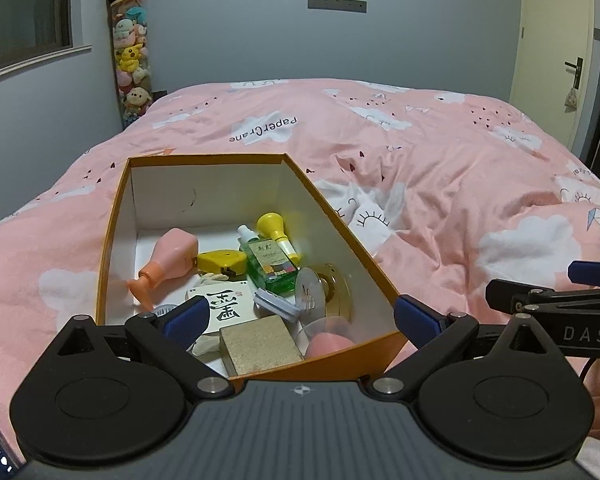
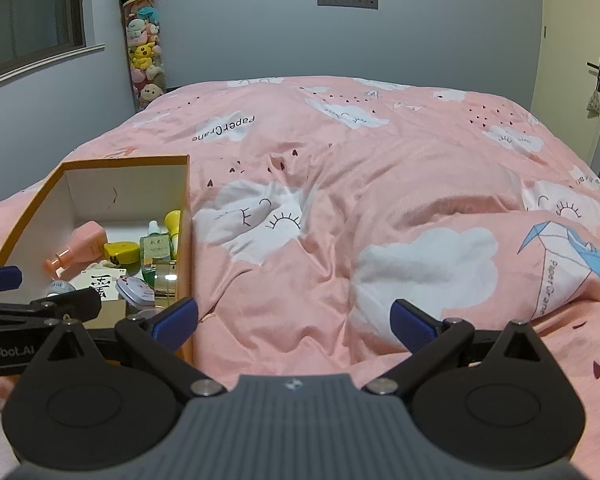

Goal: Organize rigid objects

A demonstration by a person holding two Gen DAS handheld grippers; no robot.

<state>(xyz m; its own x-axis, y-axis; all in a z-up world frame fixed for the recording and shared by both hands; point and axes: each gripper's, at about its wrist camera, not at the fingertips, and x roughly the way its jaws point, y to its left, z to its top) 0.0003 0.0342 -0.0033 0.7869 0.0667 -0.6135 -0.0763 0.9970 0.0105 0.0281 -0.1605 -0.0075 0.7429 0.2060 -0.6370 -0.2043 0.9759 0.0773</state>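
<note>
Both sets of fingers are spread wide with nothing between them: the left gripper point(image 1: 300, 314) hangs over the near end of the orange box point(image 1: 114, 220), the right gripper point(image 2: 294, 320) is over bare pink duvet point(image 2: 380, 184) just beside it. The stuff to organize is all piled in the box on the bed: pink pump bottle point(image 1: 168, 260), yellow tape measure point(image 1: 222, 263), green bottle point(image 1: 270, 264), a tan block point(image 1: 260, 346). My worry is that the bed is soft, so pushing down into the box could tip it or shift the pile, and things lie so close together that wide fingers could catch two at once or knock the green bottle over. The left view looks straight down into the clutter, near corner included. The right view shows the box from the side, its wall hiding part of the contents, but you get the open duvet, probably where things could be laid out.
</note>
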